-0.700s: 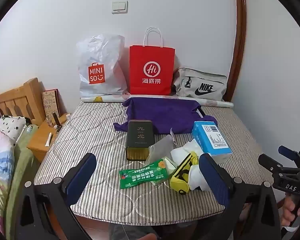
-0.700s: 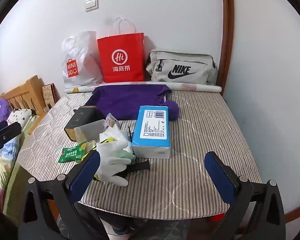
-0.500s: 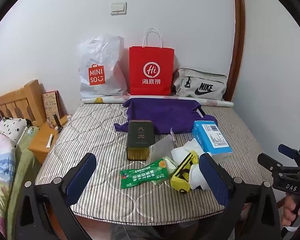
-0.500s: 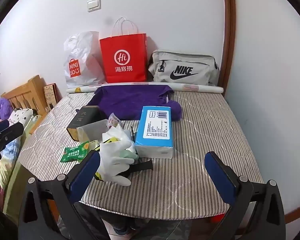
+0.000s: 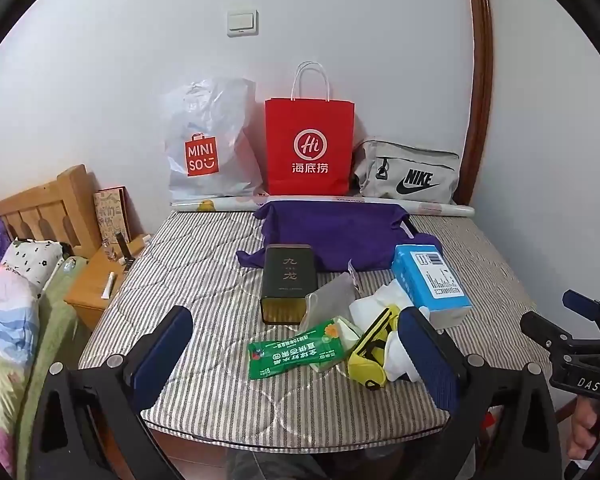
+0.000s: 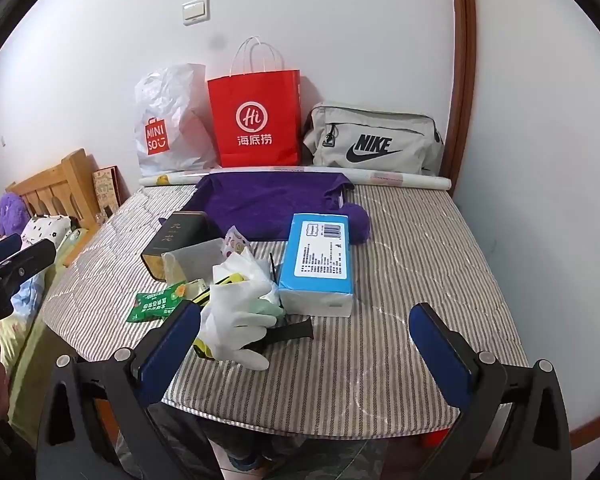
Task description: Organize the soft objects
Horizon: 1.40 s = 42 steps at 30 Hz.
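Looking down the left gripper (image 5: 296,354), its jaws stand wide apart with nothing between them; the green packet (image 5: 296,354) sits right ahead on the striped mattress (image 5: 204,276), the dark tin (image 5: 286,282) beyond it, white gloves (image 5: 374,306) and blue tissue pack (image 5: 430,280) off toward the right finger. From the right gripper (image 6: 304,350), also spread wide and empty, the white glove (image 6: 240,312) lies beside the left finger, with the blue tissue pack (image 6: 320,258) just ahead and the purple cloth (image 6: 268,202) farther back.

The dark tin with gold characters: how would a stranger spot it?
Start at the red paper bag against the wall, then come forward over the purple cloth. The dark tin lies at its front edge, the only rigid black box among soft packets.
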Each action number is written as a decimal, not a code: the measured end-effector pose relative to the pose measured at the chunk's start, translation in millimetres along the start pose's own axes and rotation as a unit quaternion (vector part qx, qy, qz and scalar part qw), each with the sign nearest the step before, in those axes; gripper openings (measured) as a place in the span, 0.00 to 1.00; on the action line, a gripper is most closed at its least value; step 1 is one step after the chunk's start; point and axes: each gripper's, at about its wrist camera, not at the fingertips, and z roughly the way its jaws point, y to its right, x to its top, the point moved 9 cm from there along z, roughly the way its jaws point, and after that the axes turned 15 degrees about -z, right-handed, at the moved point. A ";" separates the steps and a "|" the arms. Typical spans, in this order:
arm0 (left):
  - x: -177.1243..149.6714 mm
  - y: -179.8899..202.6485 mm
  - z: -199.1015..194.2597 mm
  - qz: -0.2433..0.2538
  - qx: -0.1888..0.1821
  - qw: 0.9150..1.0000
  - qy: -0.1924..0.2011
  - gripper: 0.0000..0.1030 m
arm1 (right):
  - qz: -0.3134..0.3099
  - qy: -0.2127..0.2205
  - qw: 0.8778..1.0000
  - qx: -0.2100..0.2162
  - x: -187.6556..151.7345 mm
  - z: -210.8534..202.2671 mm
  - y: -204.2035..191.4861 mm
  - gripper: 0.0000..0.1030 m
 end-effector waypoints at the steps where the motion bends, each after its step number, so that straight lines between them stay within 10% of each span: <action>1: 0.6 -0.2 -0.6 0.001 0.000 1.000 0.000 1.00 | -0.001 0.001 1.000 0.000 0.4 -0.7 -0.5 1.00; 42: -1.8 -3.4 -4.4 0.006 0.012 1.000 0.007 1.00 | -0.010 0.016 1.000 0.007 3.8 -10.1 -10.4 1.00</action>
